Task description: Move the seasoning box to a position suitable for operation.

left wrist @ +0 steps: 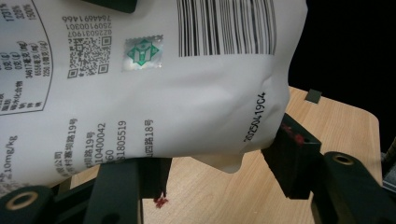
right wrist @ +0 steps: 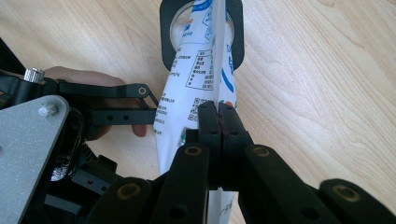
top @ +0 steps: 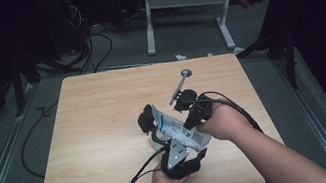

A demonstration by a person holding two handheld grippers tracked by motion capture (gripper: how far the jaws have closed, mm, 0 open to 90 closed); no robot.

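In the lower middle of the high view, a white bag (top: pixel 177 128) with black print and a barcode is being held up over the wooden bench (top: pixel 97 133) between the two hand-held grippers. The bag is slanting from the middle of the frame down toward the lower right.

The left hand-held gripper (top: pixel 178 156) is sitting at the bottom of the frame, just under the bag, with a grey three-cornered plate on top and a black cable trailing off to the lower left. In the left gripper view, its two black jaws are standing partly apart at the bottom of the frame, and the bag (left wrist: pixel 154 88) is hanging between them. The bag is resting against both jaws, so this gripper is gripping the wide side of the bag.

The right hand-held gripper (top: pixel 195 111) is sitting to the right of the bag in the high view. In the right gripper view, the right hand-held gripper (right wrist: pixel 218 122) is showing its jaws squeezed tight together in the middle of the frame, and they are pinching the thin edge of the bag (right wrist: pixel 196 74).

A round black holder (right wrist: pixel 201 32) is lying on the bench at the top of that view, under the far end of the bag. A small metal tool (top: pixel 181 84) with a round end is lying on the bench just above the right gripper in the high view.
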